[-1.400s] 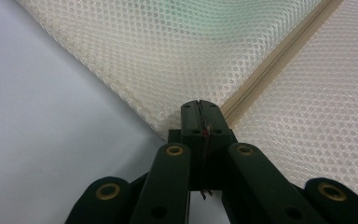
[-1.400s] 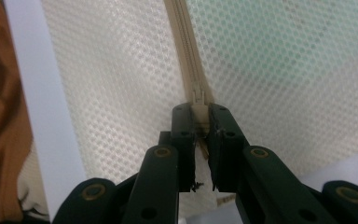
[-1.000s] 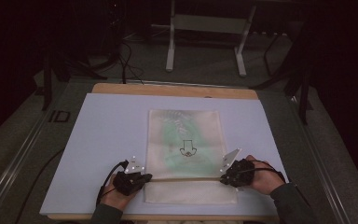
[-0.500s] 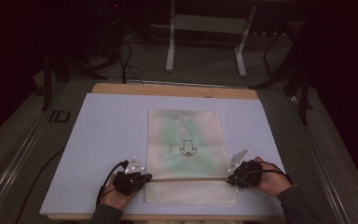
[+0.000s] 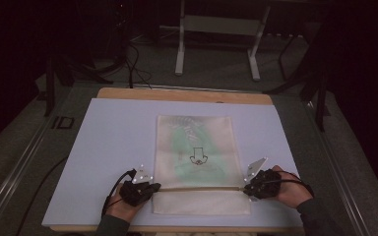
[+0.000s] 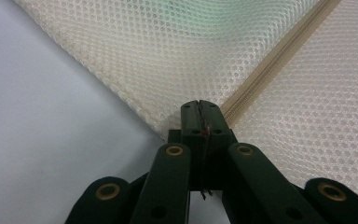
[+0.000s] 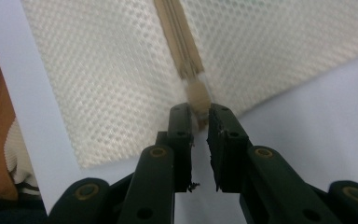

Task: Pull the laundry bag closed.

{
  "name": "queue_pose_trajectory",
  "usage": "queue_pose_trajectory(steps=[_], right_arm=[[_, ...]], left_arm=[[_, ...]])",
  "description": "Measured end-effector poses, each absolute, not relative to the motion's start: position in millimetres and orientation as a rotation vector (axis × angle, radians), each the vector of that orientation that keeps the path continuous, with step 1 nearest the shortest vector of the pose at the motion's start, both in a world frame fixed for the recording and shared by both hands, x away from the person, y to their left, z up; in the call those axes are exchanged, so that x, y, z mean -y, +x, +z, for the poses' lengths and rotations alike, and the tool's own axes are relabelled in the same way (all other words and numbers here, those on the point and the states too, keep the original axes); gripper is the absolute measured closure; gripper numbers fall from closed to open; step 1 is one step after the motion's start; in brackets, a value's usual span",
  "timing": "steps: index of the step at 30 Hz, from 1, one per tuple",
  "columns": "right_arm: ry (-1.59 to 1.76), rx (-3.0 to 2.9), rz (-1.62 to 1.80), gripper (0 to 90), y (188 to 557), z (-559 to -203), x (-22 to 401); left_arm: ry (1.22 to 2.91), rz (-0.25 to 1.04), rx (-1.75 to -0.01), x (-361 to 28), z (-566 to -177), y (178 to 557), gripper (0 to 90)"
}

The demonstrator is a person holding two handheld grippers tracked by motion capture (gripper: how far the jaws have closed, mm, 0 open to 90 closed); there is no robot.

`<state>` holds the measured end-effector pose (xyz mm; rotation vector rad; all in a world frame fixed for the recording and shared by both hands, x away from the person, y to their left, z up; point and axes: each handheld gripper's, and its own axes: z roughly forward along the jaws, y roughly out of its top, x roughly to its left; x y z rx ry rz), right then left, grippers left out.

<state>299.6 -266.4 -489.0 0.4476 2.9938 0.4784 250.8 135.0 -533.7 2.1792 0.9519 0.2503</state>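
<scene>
Mesh: the cream laundry bag (image 5: pixel 197 162) may pucker if pulled.
Left gripper (image 6: pixel 200 109): clamped on the bag's edge.
Right gripper (image 7: pixel 199 116): jaws just opening, the zipper pull (image 7: pixel 198 95) could slip out.

Left gripper (image 6: pixel 200 105) jaws shut, right gripper (image 7: pixel 199 114) jaws just opening, approx. slightly apart

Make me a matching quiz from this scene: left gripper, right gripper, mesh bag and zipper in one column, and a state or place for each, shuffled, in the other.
1. left gripper
2. right gripper
3. mesh bag
4. zipper

A. lies flat on the lavender mat
B. jaws just opening, puller between them
C. runs across the bag between both grippers
D. shut on the bag's edge

Pairs: 1-D, 2-B, 3-A, 4-C
</scene>
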Motion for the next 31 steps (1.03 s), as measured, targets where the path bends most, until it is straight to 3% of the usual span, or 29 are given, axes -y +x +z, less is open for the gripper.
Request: queue_pose_trajectory(steps=[31], right_arm=[[0.56,-2.956,0.522,76.7,294,-488,300]], left_arm=[[2.147,0.266,-0.94,-137,-531,251,88.9]])
